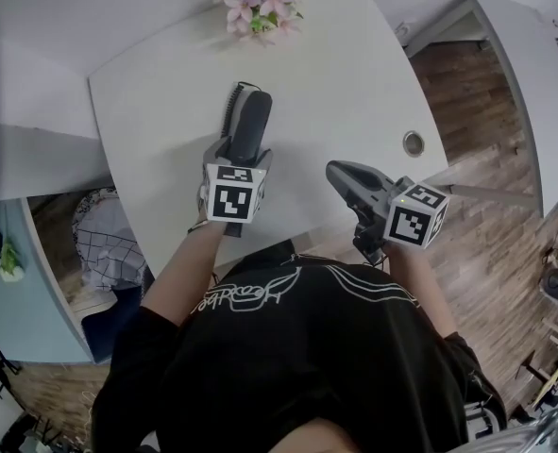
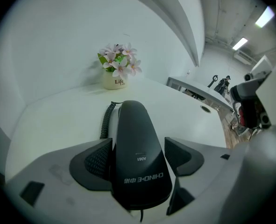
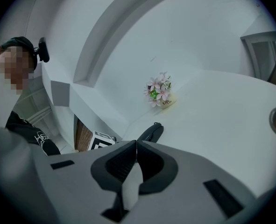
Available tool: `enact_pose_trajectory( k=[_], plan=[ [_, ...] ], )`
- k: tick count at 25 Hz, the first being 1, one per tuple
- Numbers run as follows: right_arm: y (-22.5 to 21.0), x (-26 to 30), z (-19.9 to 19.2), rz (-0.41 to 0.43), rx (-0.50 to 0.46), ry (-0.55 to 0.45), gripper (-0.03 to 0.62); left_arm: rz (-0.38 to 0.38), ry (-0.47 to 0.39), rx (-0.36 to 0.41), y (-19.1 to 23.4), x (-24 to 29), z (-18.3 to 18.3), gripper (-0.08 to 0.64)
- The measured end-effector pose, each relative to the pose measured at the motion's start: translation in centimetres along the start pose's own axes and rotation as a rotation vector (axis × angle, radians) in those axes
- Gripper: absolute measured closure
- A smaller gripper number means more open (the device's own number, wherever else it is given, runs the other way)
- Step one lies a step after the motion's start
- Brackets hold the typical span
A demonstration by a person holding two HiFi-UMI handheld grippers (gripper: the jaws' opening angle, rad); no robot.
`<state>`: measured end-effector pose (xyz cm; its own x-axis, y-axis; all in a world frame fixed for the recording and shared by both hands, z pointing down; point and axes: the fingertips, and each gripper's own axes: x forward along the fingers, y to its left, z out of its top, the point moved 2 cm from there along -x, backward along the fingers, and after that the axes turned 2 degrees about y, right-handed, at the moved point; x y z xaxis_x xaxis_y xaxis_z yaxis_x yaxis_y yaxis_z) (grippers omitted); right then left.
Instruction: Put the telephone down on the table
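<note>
Telephone handset (image 1: 249,125), smooth black tapering plastic, is lying on the matte white bench (image 1: 354,92) between the left gripper's (image 2: 138,146) wide-spread textured fingers (image 2: 96,160). The right gripper's (image 3: 134,148) ribbed fingers (image 3: 121,164) are pressing together, empty.

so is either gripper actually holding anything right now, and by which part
Nothing is held. The telephone lies on the table between the left gripper's open jaws, one pad clear of it. The right gripper is shut, empty.

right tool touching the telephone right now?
Apart. Head view shows bare table between the right tool and the telephone; right gripper view shows it lying well beyond the tool's closed, empty jaws.
</note>
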<state>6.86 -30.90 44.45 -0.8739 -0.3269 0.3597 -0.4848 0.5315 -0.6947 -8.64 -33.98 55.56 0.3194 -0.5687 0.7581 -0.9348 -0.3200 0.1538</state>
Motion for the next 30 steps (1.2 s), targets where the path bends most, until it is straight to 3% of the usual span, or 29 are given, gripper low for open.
enact_pose_trajectory(
  k=[9,13,16,20,22,26,30],
  plan=[
    [2.5,-2.5,-0.8,0.033,-0.064,0.0,0.552,-0.011,-0.1,-0.075,-0.7,-7.5,0.8,0.235],
    [5.3,-4.1,-1.5,0.075,-0.13,0.002,0.552,-0.101,-0.172,-0.138,-4.0,-12.6,0.4,0.245],
    [7.7,-5.7,-2.6,0.126,-0.157,-0.005,0.552,-0.166,-0.256,-0.172,-7.1,-16.6,0.0,0.349],
    [10.9,-8.3,-4.4,0.18,-0.205,-0.014,0.552,-0.258,-0.39,-0.182,-12.0,-22.1,-0.4,0.429],
    [12.4,-9.6,-5.5,0.189,-0.247,-0.018,0.552,-0.272,-0.444,-0.16,-14.5,-24.6,-1.0,0.53],
    [15.6,-12.9,-7.7,0.235,-0.3,-0.035,0.552,-0.285,-0.514,-0.102,-19.1,-28.1,-2.7,0.554],
    [18.2,-16.1,-10.0,0.274,-0.345,-0.047,0.554,-0.317,-0.54,-0.108,-22.6,-30.2,-4.6,0.554]
  ],
)
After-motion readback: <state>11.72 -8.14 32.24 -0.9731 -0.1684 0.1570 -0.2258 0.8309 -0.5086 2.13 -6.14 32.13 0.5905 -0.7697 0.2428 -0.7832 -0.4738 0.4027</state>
